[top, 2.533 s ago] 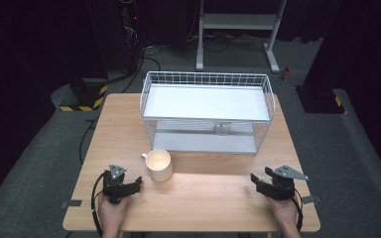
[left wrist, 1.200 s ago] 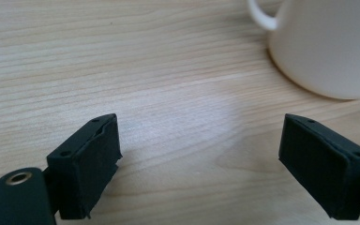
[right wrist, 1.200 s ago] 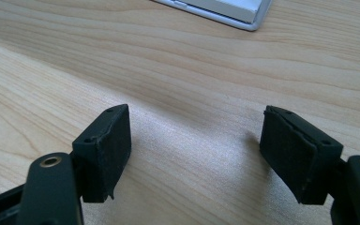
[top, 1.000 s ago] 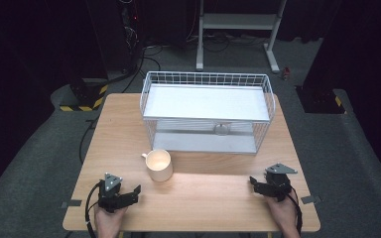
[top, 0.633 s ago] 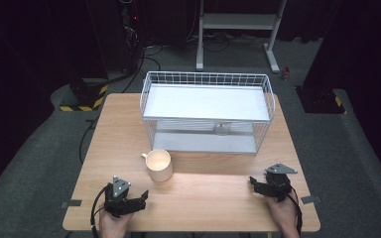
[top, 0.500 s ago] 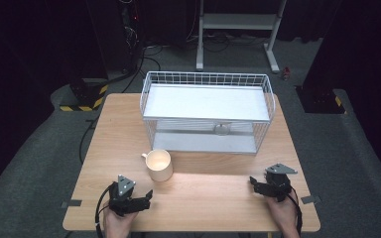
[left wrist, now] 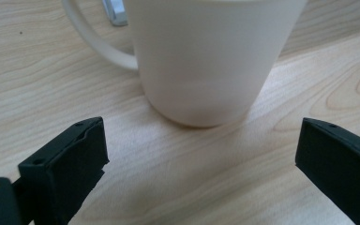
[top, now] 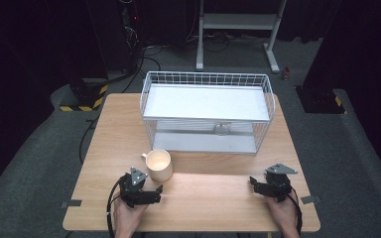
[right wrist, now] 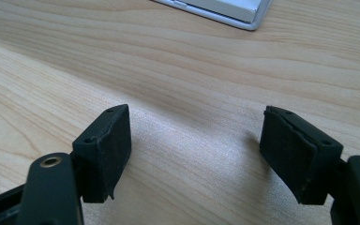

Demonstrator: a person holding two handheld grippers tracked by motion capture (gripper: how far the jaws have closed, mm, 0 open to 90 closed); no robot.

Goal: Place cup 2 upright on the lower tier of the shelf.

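Observation:
A cream mug point(top: 158, 165) stands on the wooden table point(top: 213, 191), handle to the left, just in front of a white wire basket point(top: 207, 79). My left gripper point(top: 151, 192) lies low near the front edge, just short of the mug and pointing at it. In the left gripper view the mug point(left wrist: 206, 56) rises close ahead of the left gripper point(left wrist: 200, 140). Its jaws have just been opening and stand wide apart, nothing between them. My right gripper point(top: 258, 186) rests at the front right, and in its own view the right gripper point(right wrist: 197, 124) is open over bare wood.
The wire basket takes up the far half of the table and has a white shelf point(top: 206, 101) on top. Its base corner point(right wrist: 225, 9) lies ahead of the right gripper. Cables trail from both grippers. Dark floor with a metal stand point(top: 238, 22) lies beyond.
My left gripper has moved right along the front edge toward the mug, and its jaws stand wider. The right gripper and the mug have stayed put.

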